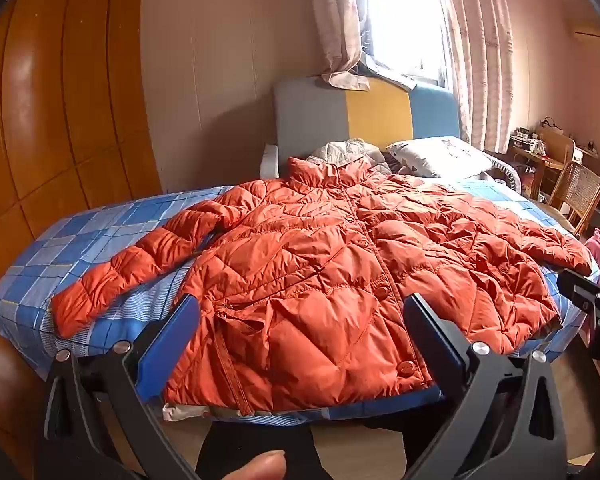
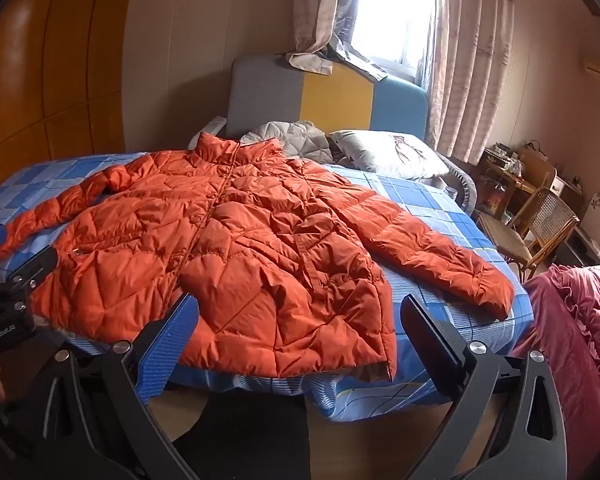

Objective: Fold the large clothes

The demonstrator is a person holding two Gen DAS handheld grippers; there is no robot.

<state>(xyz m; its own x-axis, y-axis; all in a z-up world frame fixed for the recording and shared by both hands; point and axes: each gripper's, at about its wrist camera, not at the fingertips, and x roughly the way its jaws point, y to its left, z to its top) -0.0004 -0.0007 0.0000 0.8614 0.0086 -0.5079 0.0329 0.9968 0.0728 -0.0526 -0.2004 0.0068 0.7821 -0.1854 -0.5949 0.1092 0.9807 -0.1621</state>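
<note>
Orange quilted puffer jacket [image 1: 320, 280] flat, front up, buttoned, on blue checked bedsheet [image 1: 100, 232], hem at near edge. Left gripper [image 1: 300, 344] and right gripper [image 2: 298, 340] both wide, empty, short of hem. Risks: slippery padded shell escaping a shallow pinch; hem sliding off bed edge; puffed sleeves springing back.

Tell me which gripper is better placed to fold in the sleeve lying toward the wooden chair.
Probably the right gripper. It hangs open at the jacket hem nearest that sleeve, which reaches toward its side. The left gripper, also open, faces the other half.
</note>
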